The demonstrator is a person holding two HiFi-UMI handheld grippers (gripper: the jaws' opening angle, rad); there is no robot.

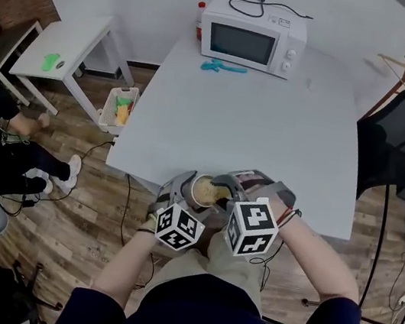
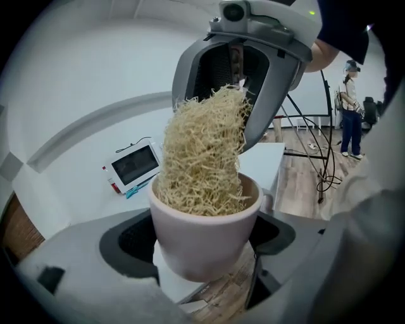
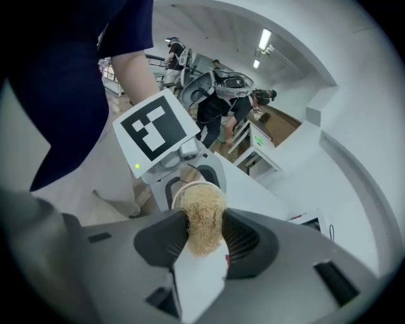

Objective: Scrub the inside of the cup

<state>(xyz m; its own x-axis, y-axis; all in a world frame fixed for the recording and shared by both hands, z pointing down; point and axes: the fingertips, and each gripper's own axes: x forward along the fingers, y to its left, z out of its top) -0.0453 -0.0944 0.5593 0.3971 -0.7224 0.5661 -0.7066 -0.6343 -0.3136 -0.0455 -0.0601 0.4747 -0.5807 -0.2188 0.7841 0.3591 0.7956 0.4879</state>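
Desk: wide white rectangular desk (image 1: 270, 130), frame centre.
Left claw (image 1: 179, 192): clenched round pale pink ceramic cup (image 2: 202, 234).
Right claw (image 3: 204, 237): clamped on straw-coloured fibrous scrubber (image 2: 202, 158).
Cup: lower centre, at desk's near edge.
Scrubber: lower end inside cup.

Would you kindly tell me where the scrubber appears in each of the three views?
Head view: scrubber at bottom centre, inside the cup.
Left gripper view: scrubber at centre, rising out of the cup.
Right gripper view: scrubber at centre, between the jaws, reaching into the cup.
Shared landmark: the cup.
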